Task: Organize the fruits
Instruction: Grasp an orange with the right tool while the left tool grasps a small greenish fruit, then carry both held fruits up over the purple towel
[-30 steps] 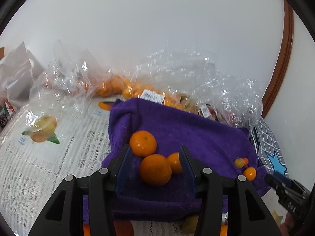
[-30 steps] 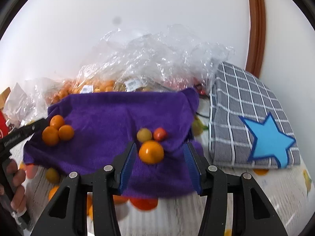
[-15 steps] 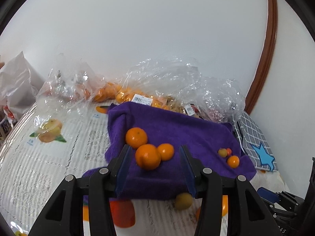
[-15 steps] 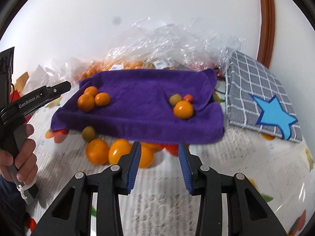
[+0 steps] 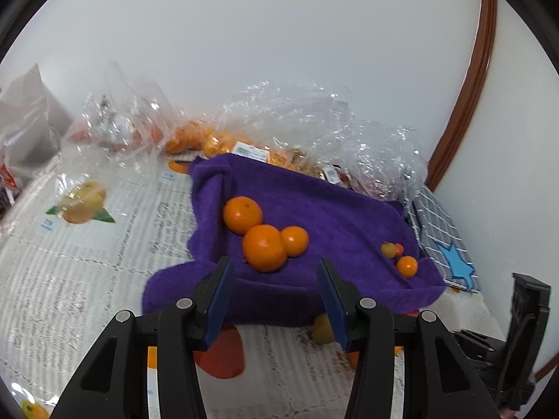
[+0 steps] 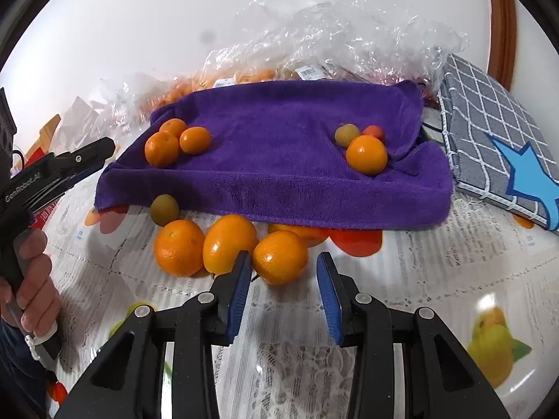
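A purple towel (image 5: 314,209) (image 6: 279,139) lies on the table. Three oranges (image 5: 263,248) (image 6: 162,148) sit at its left; a small orange (image 6: 366,154), a green fruit (image 6: 347,135) and a red one (image 6: 374,132) sit at its right. Several oranges lie on the table in front of the towel; one (image 6: 279,256) sits just ahead of my open, empty right gripper (image 6: 283,265). A green fruit (image 6: 164,209) lies beside them. My left gripper (image 5: 274,279) is open and empty, just short of the towel's front edge.
Clear plastic bags of fruit (image 6: 314,42) are piled behind the towel by the wall. A grey checked cushion with a blue star (image 6: 503,146) lies to the right. The tablecloth (image 5: 70,262) has lace and printed fruit.
Both grippers have pulled back from the towel. The right one has dropped low toward the oranges on the table in front of it. Both stay open.
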`<state>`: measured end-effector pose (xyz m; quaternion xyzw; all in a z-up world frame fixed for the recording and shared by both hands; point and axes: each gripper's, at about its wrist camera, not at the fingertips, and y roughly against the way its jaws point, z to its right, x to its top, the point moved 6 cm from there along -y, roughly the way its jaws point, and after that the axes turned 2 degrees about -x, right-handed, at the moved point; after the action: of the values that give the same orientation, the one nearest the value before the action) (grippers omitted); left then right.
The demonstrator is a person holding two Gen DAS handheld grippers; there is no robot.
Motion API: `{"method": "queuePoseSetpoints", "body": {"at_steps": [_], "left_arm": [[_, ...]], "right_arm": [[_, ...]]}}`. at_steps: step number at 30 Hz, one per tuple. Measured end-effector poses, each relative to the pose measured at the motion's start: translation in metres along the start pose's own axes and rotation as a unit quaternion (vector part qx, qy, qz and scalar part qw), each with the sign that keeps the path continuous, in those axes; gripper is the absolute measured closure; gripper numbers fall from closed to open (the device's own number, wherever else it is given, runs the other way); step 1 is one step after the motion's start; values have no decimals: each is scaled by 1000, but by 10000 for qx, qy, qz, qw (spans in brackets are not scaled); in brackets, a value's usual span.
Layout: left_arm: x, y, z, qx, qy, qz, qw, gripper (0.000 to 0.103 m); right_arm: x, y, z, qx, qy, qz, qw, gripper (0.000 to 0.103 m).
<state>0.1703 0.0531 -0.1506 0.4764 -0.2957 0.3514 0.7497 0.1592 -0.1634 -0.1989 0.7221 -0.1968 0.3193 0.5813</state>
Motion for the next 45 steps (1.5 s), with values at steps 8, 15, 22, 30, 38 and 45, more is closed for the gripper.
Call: {"method": "queuePoseSetpoints", "body": {"at_steps": [8,15,22,30,38,45], "left_arm": [[-11,-4,16,-347,-171,-254,9989,56],[-30,-15,37,-580,-522,-786,9939,56],[-40,-31,41,-425,-709,-1113,9904,56],[-47,-50,45,-160,-882,-1536,9841,67],[-46,-44,39,-45,-780,-1396,9871,76],[-42,-38,38,22,-767,-1221,9895,76]], "right_arm": [[1,13,15,-238,117,212,9994,69],[0,4,25,-185,310,-13,9993,69],[0,-1,27,-2,226,-40,9997,69],[2,3,31,115,37,36,9999,69],[1,-1,37,90,-103,-95,9999,69],[1,-2,39,53,-144,-105,9998,69]]}}
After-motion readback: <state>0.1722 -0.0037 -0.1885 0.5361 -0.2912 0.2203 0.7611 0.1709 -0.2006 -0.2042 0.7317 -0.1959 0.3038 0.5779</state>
